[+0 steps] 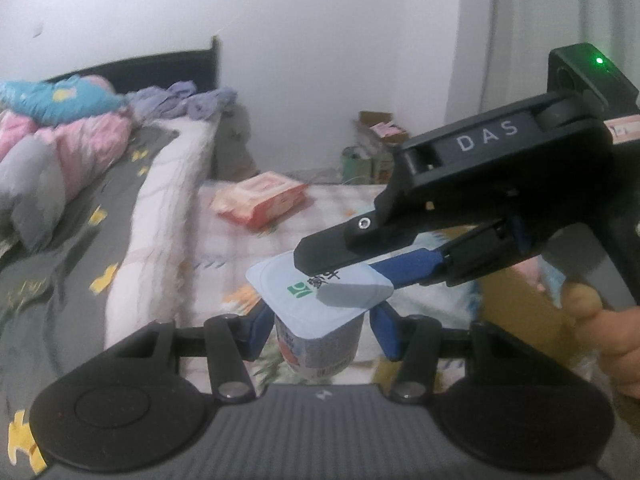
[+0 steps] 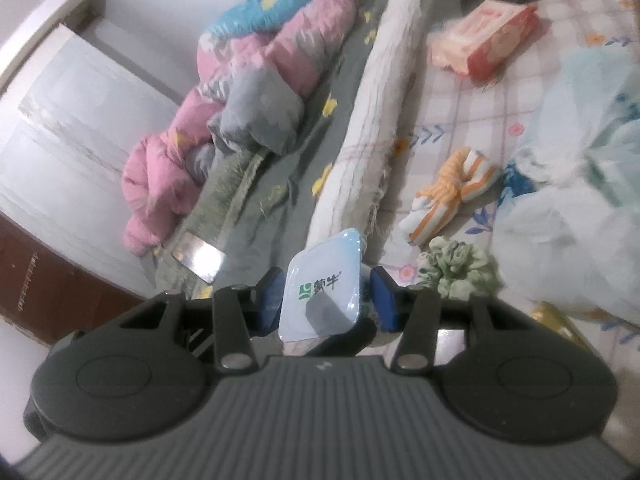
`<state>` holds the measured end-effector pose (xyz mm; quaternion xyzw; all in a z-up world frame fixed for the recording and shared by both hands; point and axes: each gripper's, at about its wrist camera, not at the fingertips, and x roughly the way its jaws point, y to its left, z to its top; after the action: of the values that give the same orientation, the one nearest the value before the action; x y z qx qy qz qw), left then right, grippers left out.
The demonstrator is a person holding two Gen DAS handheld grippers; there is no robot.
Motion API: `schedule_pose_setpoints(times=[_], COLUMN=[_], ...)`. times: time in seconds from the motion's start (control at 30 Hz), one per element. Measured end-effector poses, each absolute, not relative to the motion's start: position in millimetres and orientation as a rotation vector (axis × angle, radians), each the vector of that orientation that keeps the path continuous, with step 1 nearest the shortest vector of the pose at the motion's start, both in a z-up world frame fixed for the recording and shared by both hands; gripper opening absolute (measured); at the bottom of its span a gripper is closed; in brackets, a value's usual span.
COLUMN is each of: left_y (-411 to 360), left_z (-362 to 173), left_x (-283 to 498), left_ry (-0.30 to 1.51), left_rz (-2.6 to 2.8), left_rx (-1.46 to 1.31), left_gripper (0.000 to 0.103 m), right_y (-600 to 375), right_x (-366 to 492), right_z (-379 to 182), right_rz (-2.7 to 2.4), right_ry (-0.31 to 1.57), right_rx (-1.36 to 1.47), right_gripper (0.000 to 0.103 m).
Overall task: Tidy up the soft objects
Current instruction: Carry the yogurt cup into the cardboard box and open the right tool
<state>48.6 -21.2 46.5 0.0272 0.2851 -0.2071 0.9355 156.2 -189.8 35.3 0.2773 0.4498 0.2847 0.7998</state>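
Note:
A small yogurt cup (image 1: 320, 344) with a pale blue foil lid (image 1: 296, 284) hangs in the air above the bed, held by both grippers. My left gripper (image 1: 320, 332) is shut on the cup's body, a blue pad on each side. My right gripper (image 1: 344, 268) reaches in from the right and clamps the cup at the lid's rim, one finger over the lid and one behind it. In the right wrist view the lid (image 2: 324, 288) faces the camera between the blue pads of the right gripper (image 2: 328, 300). A person's hand (image 1: 612, 332) holds the right gripper's handle.
On the checked sheet lie a pink tissue pack (image 2: 484, 40), a knotted orange-striped sock (image 2: 452, 192), a green scrunchie (image 2: 460, 268) and a big pale plastic bag (image 2: 568, 200). A pink and grey quilt (image 2: 224, 120) lies bunched on the grey bed. Boxes (image 1: 380, 132) stand by the far wall.

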Motion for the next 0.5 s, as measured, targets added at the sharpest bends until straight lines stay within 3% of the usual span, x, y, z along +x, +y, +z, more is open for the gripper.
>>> schedule_pose_setpoints(times=[0.5], left_y=[-182], left_z=[87], left_x=[56], left_ry=[0.570], left_rz=[-0.797], left_rx=[0.116], left_gripper=[0.053], right_y=[-365], right_x=[69], right_z=[97], right_rz=[0.341], right_ry=[0.780], right_rx=[0.680], right_gripper=[0.048])
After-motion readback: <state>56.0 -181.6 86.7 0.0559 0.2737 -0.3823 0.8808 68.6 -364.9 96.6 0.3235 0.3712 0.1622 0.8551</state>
